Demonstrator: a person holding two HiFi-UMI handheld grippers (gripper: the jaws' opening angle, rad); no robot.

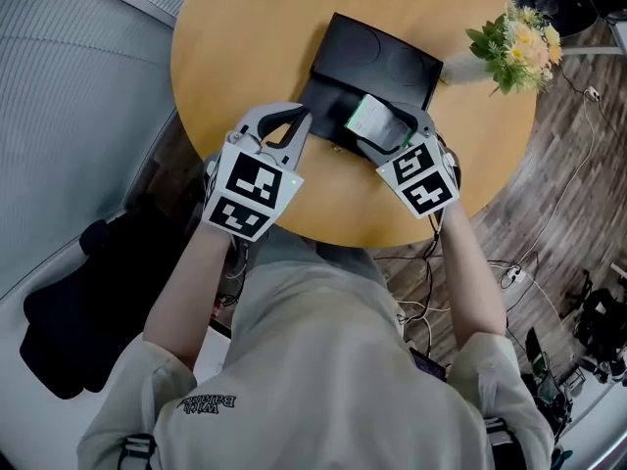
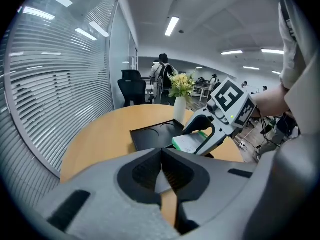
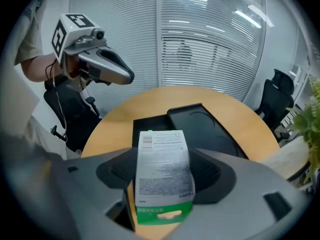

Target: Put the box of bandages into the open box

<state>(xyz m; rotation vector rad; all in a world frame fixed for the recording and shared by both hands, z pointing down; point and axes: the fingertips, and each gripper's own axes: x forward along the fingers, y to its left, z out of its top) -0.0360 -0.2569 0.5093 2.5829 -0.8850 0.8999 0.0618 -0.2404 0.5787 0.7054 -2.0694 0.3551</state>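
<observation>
the box of bandages (image 3: 162,171), white with fine print and a green end, sat clamped between the two jaws of the right gripper (image 1: 384,125). the jaws were only as far apart as the carton was wide, one pressed against each long side. from the head view the carton hung over the near part of the open box (image 1: 331,106), a flat black one. i could not tell whether it touched the box's floor or hung just above it. the box's lid (image 1: 382,62) lay flat on its far side, with two round shapes pressed into it.

the left gripper (image 1: 305,117) was just to the left, its tips at the near left edge of the black box. in the left gripper view its jaws met with nothing between them.

all of this stood on a round wooden table (image 1: 245,37). at the right rim of the table was a pale vase (image 1: 468,67) of yellow and white flowers (image 1: 519,45), well apart from the grippers. cables (image 1: 431,262) trailed over the floor below the table's near edge. behind the table hung window blinds (image 3: 210,39). a black office chair (image 2: 131,88) stood off to the side, and a person (image 2: 162,73) stood far back in the room.
</observation>
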